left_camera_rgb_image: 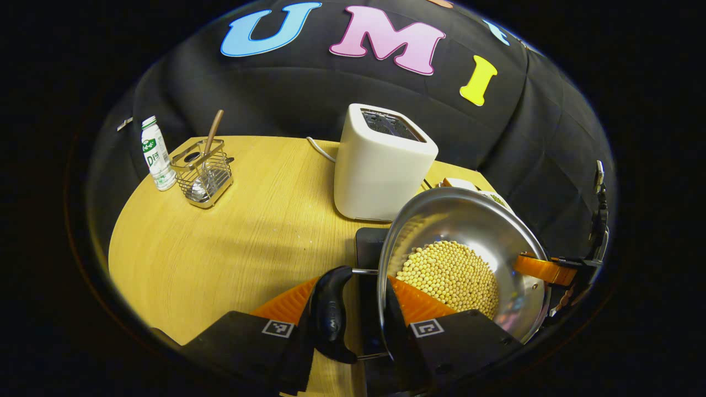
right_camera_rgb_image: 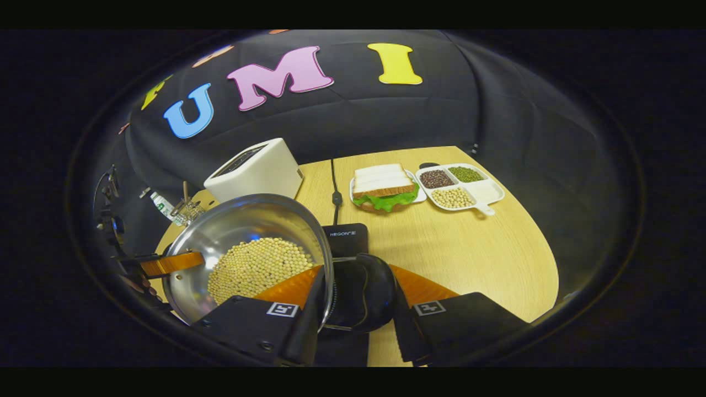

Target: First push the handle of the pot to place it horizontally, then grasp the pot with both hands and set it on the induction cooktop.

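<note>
Gripping the pot (left_camera_rgb_image: 469, 242) by its two black handles (left_camera_rgb_image: 331, 309), we hold it with the left gripper (left_camera_rgb_image: 353, 325) and right gripper (right_camera_rgb_image: 353, 309) clenched over the cooktop (right_camera_rgb_image: 345, 237) beside the toaster (left_camera_rgb_image: 380, 165).

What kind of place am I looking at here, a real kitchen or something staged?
Probably a staged kitchen corner in a cloth-walled booth, not a real kitchen. On one wooden table stand a white toaster, a sandwich on a plate and a steel pot of beans, held by both grippers above a black cooktop.
</note>
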### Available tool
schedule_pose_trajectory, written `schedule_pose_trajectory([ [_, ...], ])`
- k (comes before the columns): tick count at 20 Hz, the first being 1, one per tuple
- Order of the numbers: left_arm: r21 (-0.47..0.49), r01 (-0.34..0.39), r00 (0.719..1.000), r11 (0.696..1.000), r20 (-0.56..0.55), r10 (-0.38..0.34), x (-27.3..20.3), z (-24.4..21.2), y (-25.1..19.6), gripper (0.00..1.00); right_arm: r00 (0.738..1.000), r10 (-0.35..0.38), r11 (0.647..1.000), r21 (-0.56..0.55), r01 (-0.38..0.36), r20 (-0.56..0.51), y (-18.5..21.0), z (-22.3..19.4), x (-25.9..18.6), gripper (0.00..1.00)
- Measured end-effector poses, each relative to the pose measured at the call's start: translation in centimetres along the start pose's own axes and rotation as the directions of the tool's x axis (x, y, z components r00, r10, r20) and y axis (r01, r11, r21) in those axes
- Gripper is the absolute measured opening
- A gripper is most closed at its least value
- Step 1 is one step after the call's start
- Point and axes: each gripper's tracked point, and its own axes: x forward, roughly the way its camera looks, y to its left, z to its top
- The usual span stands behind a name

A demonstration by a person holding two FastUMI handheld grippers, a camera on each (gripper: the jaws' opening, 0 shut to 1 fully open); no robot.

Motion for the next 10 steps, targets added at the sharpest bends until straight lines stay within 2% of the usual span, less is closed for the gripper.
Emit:
schedule_pose_trajectory([
  [10,-0.021,-0.007,1.0,1.0,-0.003,0.007,-0.04,0.21,-0.19,0.63,0.999,-0.024,0.999,0.034,0.025,-0.039,-0.16,0.01,0.11,0.61],
])
